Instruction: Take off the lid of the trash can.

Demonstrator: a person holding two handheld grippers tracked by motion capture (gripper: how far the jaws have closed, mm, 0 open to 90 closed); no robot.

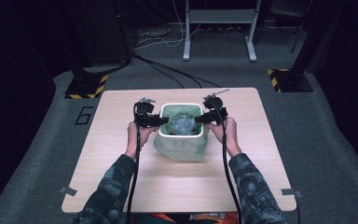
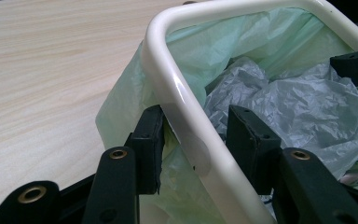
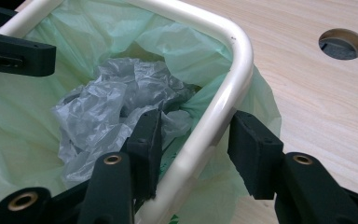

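Straddling one bin rim [image 1: 181, 135]: two grippers (left [image 1: 164, 120], right [image 1: 199, 118]).

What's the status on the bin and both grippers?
Left gripper and right gripper each straddle the white bin rim on opposite sides, pads not pressing. Green liner draped over rim; crumpled grey plastic inside. Nothing blocking.

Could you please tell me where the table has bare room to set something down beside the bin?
The table is bare left of the left gripper, right of the right gripper, and widest along the near edge between the sleeves. The middle is crowded: both grippers straddle the white bin rim, its green bag draping outward.
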